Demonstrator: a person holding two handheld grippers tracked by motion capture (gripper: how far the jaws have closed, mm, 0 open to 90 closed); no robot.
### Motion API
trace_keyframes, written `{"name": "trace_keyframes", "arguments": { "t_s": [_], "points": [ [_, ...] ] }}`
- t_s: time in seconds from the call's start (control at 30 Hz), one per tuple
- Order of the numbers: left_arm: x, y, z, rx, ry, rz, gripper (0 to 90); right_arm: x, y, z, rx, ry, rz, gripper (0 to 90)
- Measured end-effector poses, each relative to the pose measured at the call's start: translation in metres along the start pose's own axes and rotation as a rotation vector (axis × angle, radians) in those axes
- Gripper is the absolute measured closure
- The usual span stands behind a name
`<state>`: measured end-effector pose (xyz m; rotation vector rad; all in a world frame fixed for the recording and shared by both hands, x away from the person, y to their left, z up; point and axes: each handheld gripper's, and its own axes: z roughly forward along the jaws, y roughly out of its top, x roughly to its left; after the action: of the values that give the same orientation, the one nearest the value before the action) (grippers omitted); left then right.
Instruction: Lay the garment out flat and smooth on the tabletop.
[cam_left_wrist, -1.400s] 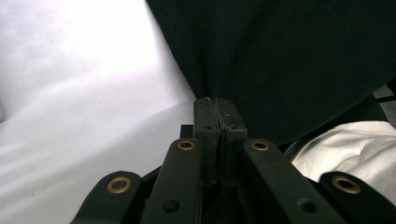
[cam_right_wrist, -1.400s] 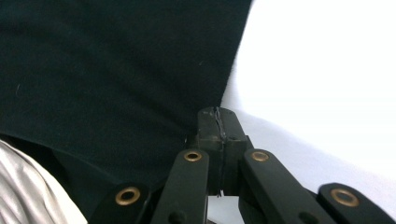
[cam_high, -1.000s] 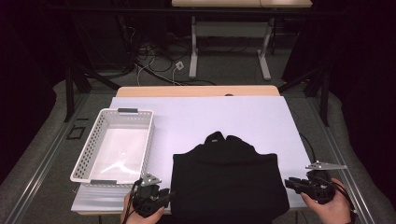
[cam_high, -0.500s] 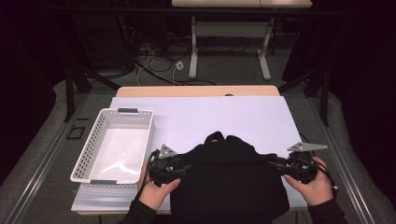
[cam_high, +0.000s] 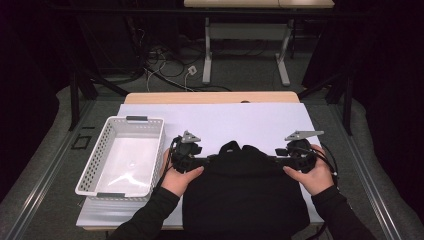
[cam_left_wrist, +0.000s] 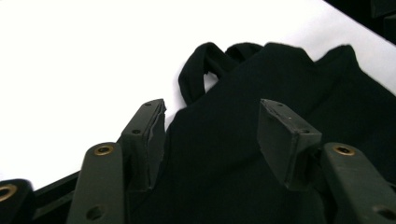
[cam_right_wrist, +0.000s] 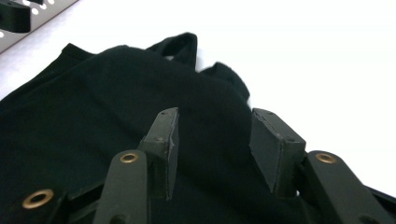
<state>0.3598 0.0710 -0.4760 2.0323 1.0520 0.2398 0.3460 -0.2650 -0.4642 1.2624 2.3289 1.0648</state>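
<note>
A black garment (cam_high: 245, 192) lies flat on the white surface (cam_high: 220, 122), covering the middle of its near half and reaching the near edge, with a small collar loop at its far edge. A white perforated basket (cam_high: 121, 155) stands near the left edge. The left tool (cam_high: 200, 161) sits at the garment's far left corner and the right tool (cam_high: 280, 160) at its far right corner, both pointing inward along the far edge.

In the left gripper view the jaws have just been opening and stand apart, with cloth lying between and under them but not pinched. The right gripper view shows the same: jaws parted after widening, fabric below the gap, nothing clamped.

The step looks like taking both far corners for a fold or a lift. To do it well, each tool should slide one jaw under the cloth edge, so a single layer or the whole folded thickness is caught evenly. Both should close together and rise level, or the garment will skew and bunch toward one side.
</note>
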Motion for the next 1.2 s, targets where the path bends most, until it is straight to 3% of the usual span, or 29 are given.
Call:
{"name": "trace_keyframes", "arguments": {
  "t_s": [0.37,0.53,0.67,0.93,1.2],
  "points": [
    [0.015,0.029,0.025,-0.014,-0.031,-0.023,39.8,0.002,0.039,0.028,0.034,0.040,-0.097,54.8],
    [0.021,0.036,0.038,-0.006,-0.011,-0.035,39.8,-0.002,0.050,0.045,0.033,0.040,-0.069,53.0],
    [0.026,0.038,0.051,-0.010,-0.034,-0.069,39.8,-0.007,0.056,0.061,0.028,0.021,-0.051,48.7],
    [0.032,0.036,0.078,-0.008,-0.001,-0.086,40.0,-0.014,0.057,0.098,0.084,-0.008,-0.029,45.8],
    [0.031,0.033,0.107,0.009,-0.045,-0.129,42.9,-0.024,0.051,0.127,0.144,-0.023,0.014,45.9]
  ]
}}
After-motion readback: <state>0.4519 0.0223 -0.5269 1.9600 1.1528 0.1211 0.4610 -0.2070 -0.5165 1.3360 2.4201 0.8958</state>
